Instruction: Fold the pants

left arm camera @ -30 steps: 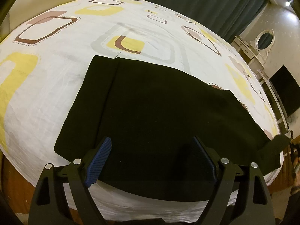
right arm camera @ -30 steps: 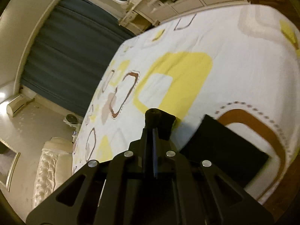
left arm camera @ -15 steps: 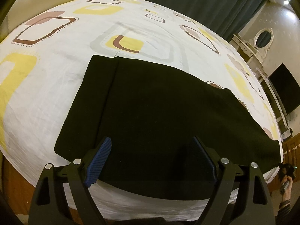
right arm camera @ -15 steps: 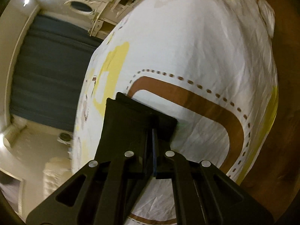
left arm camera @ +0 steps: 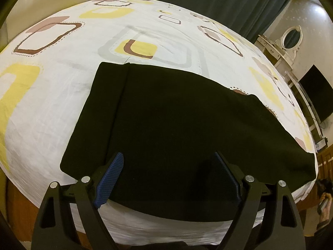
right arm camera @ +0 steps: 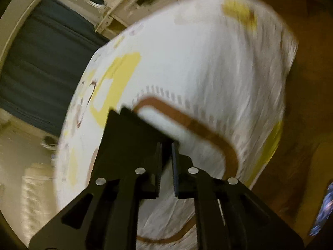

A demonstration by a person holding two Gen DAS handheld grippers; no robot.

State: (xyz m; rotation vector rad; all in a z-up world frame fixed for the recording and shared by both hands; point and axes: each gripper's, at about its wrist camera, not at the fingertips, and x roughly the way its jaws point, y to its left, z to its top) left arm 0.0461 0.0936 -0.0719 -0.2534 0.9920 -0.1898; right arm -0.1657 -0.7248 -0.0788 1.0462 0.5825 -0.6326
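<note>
Bedroom scene, big bed (left arm camera: 62,108) with a white sheet printed in yellow and brown squares, dark curtains (left arm camera: 218,2) behind.

Black pants (left arm camera: 177,125) lie flat along the near edge of the bed, already doubled lengthwise by the look of it, a narrower band of cloth showing along their left side. The far right end reaches the bed's right corner.

What changed: a second ago the right gripper (right arm camera: 166,156) was clamped on the pants' end and carrying it in the air; now that end is laid on the sheet near the corner and the jaws are opening, with a gap showing between the pads. Pants end sits just left of and ahead of them, whether any cloth is still caught is hard to tell, frame is blurred. The pants' right end no longer hangs off the bed edge as it did earlier. Likely means the straightening step is done and the next fold can start.

Left gripper (left arm camera: 166,179) hasn't moved, jaws wide open, hovering over the near hem, nothing between them.

Left wrist view gives the whole garment and its lie; right wrist view gives only the end corner and the releasing jaws. A hand (left arm camera: 324,204) holding something shows at the left view's right rim, detail too small.
</note>
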